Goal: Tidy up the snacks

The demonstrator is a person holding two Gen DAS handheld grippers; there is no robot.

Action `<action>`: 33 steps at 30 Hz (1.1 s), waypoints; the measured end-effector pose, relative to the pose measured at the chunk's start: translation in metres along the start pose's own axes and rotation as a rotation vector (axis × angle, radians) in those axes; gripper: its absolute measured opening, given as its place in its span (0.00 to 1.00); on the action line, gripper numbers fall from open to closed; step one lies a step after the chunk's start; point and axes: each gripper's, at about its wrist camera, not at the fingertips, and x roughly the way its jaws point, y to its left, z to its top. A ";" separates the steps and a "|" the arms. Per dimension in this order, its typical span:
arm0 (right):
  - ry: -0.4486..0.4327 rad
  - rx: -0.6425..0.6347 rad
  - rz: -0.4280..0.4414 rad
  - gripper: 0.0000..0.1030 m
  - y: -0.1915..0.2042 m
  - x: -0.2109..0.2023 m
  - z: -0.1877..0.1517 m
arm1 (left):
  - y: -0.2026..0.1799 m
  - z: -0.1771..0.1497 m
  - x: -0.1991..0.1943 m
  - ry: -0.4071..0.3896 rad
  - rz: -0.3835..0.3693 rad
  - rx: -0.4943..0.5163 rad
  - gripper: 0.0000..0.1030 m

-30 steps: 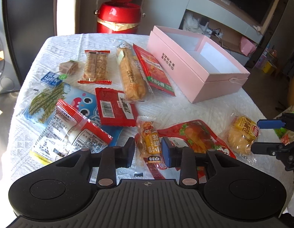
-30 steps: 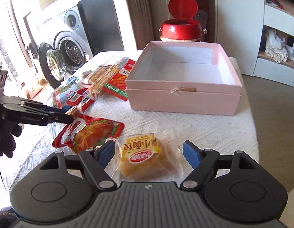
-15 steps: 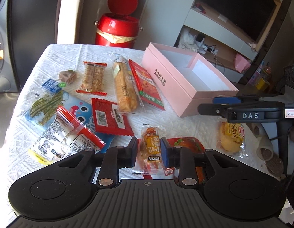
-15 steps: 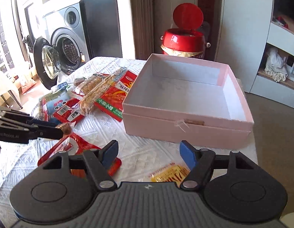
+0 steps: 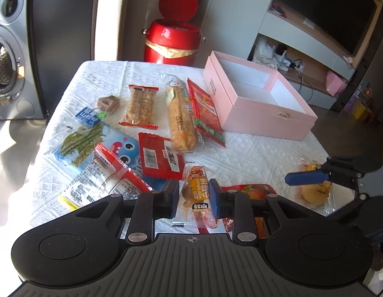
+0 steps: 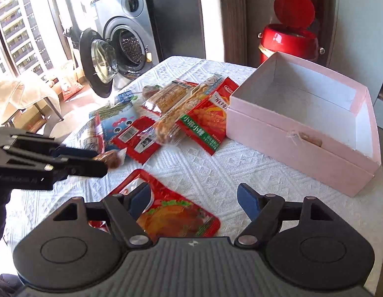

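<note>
White quilted tabletop (image 5: 253, 153), left tool (image 5: 193, 196) pinching orange sausage packet (image 5: 195, 190), right tool (image 6: 193, 200) opening, nothing between, yellow bun pack (image 5: 315, 193) half hidden behind right tool.

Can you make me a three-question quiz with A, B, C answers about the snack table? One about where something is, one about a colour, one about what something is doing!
1. Where is the bin?
A. behind the table
B. in the box
C. on the table

2. What colour is the box outside?
A. green
B. pink
C. black

3. What is the left gripper doing?
A. hanging empty
B. holding a cup
C. pinching a snack

Answers: 1 A, it stands past the table's far edge. 2 B, its walls are pink. 3 C, the snack sits squeezed between the pads.
</note>
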 end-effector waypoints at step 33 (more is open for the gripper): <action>-0.025 0.377 -0.253 0.78 -0.062 -0.024 -0.063 | -0.079 -0.018 0.054 0.136 -0.087 0.188 0.23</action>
